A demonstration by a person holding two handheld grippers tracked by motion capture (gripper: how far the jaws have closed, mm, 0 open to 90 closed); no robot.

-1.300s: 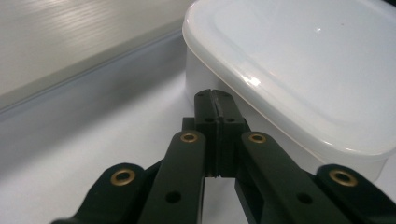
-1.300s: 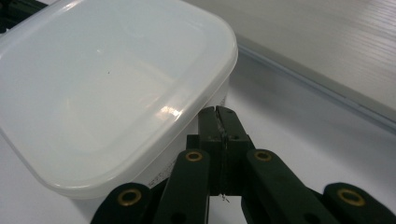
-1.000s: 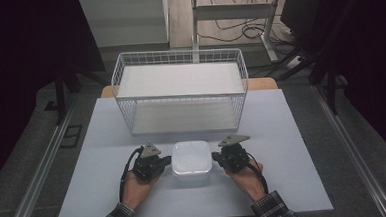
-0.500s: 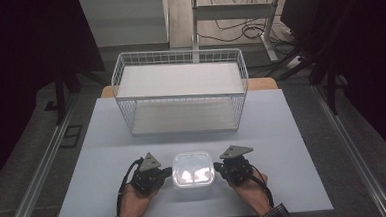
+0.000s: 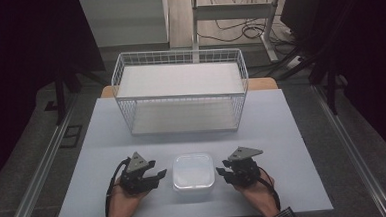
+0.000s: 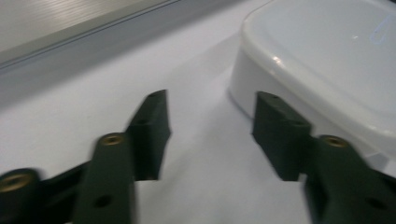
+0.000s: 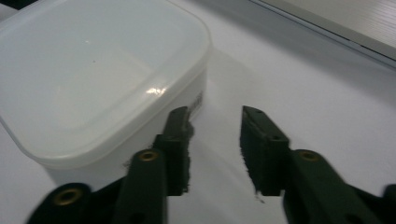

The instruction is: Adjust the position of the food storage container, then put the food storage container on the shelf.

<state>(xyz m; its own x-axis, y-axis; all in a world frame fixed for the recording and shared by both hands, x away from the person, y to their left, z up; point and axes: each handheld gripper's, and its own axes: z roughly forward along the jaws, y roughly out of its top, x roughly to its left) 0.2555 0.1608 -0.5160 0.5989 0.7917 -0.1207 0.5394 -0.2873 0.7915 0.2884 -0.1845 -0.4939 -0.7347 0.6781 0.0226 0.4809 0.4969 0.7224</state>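
A: Since both claws had just let go, jaws spread w/ nothing between them, where did the white lidded container [image 5: 193, 171] sit?

B: On the table [image 5: 292, 133], near edge, right between left gripper [image 5: 157, 175] & right gripper [image 5: 223, 170]. Left gripper [image 6: 210, 126] had one jaw just beside the box wall, not pinching it. Right gripper [image 7: 215, 140] same, inner jaw close by the side under the lid rim.

A: Best way to handle it then, imo?

B: Prob. take it from both sides at once, low on the walls under the rim, even pressure. Smooth plastic, lid might pop or box slip if squeezed on the lid edge.

A: Anything in the way?

B: Wire basket [image 5: 180, 91] stood farther back, well apart, open top, bare table between. Its rim would've been the obstacle if the box went in.
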